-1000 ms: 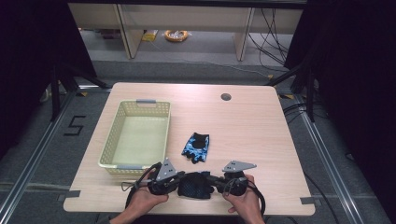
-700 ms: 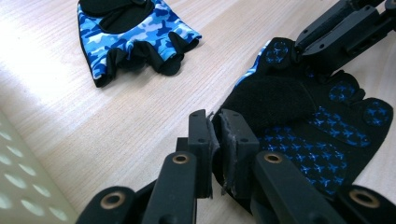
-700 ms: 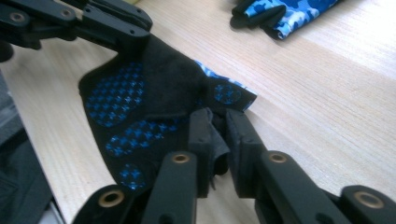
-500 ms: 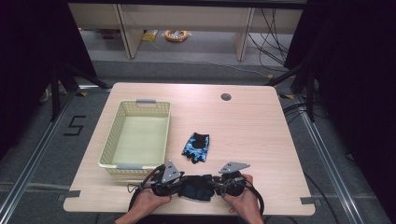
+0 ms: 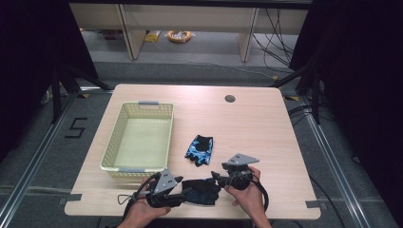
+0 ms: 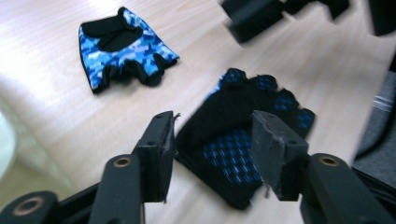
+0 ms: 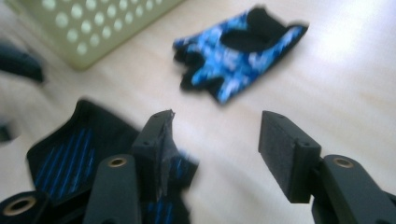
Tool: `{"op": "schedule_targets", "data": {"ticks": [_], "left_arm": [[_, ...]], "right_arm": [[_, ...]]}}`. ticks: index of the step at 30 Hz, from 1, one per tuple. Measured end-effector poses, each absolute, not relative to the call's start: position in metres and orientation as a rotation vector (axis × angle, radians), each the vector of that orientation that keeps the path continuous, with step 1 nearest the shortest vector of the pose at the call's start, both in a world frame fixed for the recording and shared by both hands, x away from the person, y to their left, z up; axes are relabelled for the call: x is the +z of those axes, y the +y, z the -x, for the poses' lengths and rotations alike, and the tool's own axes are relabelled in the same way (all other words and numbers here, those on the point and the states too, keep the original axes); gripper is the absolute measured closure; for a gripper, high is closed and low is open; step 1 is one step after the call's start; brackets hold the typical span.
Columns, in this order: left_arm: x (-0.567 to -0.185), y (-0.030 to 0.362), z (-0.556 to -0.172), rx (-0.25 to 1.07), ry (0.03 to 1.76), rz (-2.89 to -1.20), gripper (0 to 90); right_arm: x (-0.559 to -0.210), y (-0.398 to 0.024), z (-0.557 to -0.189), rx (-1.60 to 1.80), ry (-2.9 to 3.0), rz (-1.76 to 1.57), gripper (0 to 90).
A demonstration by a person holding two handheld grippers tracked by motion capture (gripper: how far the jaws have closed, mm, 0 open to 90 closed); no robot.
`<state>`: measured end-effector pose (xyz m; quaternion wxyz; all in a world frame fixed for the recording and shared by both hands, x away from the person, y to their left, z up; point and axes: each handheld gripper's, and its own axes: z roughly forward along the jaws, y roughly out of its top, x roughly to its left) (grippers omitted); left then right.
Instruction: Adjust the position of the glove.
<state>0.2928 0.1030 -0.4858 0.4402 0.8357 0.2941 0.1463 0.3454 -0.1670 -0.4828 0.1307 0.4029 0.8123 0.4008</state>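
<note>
A dark fingerless glove with blue grip dots lies flat near the table's front edge, between my two grippers. My left gripper points at its left end. Its jaws have just been opening and stand apart, with the glove on the table beyond them, untouched by the pads. My right gripper sits at the glove's right end. Its jaws have also just been opening, and nothing lies between the pads; the glove is under its left jaw. A blue camouflage glove lies mid-table.
A pale yellow mesh basket stands at the left of the wooden table, close behind my left hand. A round cable hole marks the table's far side. The front edge runs just below both hands.
Both grippers were shut on the ends of the dark glove; their jaws now stand apart and the glove rests on the table. My left hand has drawn slightly away to the left.
</note>
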Motion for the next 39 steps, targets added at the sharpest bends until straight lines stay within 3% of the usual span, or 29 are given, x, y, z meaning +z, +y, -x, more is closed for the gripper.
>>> {"op": "schedule_targets", "data": {"ticks": [2,13,30,39], "left_arm": [[-0.487,0.106,-0.285,0.292,0.793,-2.029,46.2],[-0.495,0.139,-0.272,0.231,0.867,-2.058,32.9],[-0.504,0.152,-0.269,0.254,0.908,-2.069,30.2],[-0.506,0.152,-0.271,0.247,0.916,-2.08,30.3]], "right_arm": [[-0.479,-0.162,-0.355,1.17,2.341,-1.152,46.8],[-0.479,-0.11,-0.419,1.14,2.365,-1.198,52.2],[-0.503,-0.081,-0.448,0.984,2.413,-1.211,56.8],[-0.512,-0.084,-0.449,1.065,2.456,-1.131,81.4]]}}
